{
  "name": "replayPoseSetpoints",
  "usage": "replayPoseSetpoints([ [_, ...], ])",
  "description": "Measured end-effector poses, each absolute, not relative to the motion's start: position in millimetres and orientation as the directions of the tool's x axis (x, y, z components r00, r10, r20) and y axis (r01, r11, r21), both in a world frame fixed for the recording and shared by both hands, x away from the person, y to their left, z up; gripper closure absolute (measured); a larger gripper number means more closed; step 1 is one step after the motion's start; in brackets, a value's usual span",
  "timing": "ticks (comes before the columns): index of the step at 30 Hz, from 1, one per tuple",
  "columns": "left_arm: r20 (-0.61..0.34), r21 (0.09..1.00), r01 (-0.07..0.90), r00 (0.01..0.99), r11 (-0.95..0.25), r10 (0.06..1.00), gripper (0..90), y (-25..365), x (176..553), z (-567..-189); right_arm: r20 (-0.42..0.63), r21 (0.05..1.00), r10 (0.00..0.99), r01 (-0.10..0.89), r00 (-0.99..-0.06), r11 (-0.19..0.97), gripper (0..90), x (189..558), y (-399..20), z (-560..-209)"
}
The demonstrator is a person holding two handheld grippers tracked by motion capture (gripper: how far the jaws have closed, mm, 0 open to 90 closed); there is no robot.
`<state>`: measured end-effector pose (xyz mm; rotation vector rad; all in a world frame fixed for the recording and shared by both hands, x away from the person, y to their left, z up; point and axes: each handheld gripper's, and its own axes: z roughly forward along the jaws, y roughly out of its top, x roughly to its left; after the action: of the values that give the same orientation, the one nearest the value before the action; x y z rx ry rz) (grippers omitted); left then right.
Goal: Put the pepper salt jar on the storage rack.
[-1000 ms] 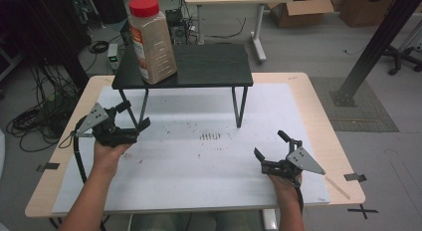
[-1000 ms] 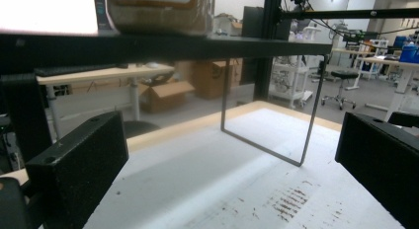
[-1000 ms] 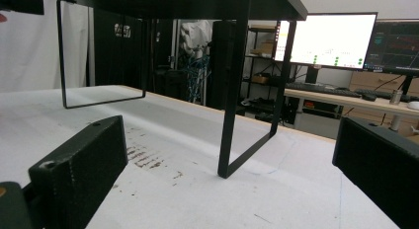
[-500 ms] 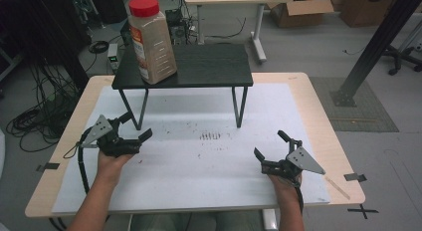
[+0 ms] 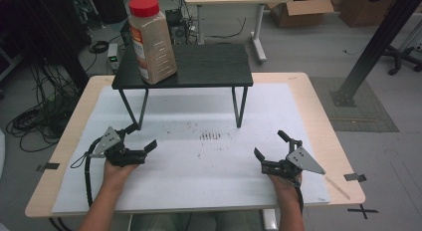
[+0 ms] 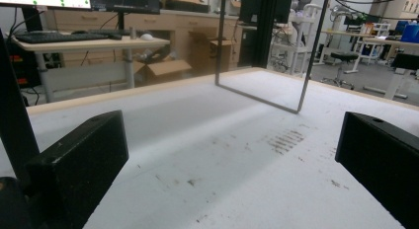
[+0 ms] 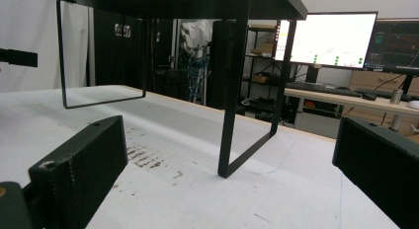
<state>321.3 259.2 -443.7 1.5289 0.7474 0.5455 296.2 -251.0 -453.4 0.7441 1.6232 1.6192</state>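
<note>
**Two hand-held grippers low over the mat, spice jar on the stand above**

Item 1, spice jar (image 5: 151,39): tall clear container of tan granules with a red lid, upright on the left end of the black stand (image 5: 209,66). The stand sits at the far side of the white mat (image 5: 214,161) that covers the wooden table (image 5: 318,106). From the left gripper (image 5: 140,139) the jar lies at about 12 o'clock, well apart and on the raised top. From the right gripper (image 5: 271,144) it lies at about 11 o'clock, farther still.

Item 2, left gripper: jaws spread wide with nothing between them; in the left gripper view (image 6: 232,155) bare mat shows in the gap, with a stand leg beyond. Just beside the stand's near-left leg.

Item 3, right gripper: jaws likewise wide apart and holding nothing; the right gripper view (image 7: 230,160) looks at the stand's near-right leg frame across stained mat.

Changes against the earlier frames: the left gripper has drawn back toward the person, from close under the stand's left legs a second ago to a spot nearer the table's front edge. The right gripper has kept its place and spread.

Pose: both forearms enter from 6 o'clock. The left hand (image 5: 115,172) points its gripper toward 2 o'clock; the right hand (image 5: 284,183) points its gripper toward 12 o'clock. Both are held low over the mat.
</note>
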Motion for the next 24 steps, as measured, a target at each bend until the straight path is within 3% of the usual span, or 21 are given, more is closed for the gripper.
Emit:
replayPoseSetpoints([
  [7, -0.084, 0.992, 0.129, 0.673, -0.004, 0.734, 0.2, 261, 319, -452, -0.087, 0.995, 0.81, -0.084, -0.579, 0.047, 0.2, 296, -251, -453],
  [24, 0.008, 1.0, -0.006, 0.642, -0.006, 0.767, 0.2, 260, 305, -457, -0.091, 0.995, 0.812, -0.087, -0.576, 0.05, 0.1, 296, -250, -454],
])
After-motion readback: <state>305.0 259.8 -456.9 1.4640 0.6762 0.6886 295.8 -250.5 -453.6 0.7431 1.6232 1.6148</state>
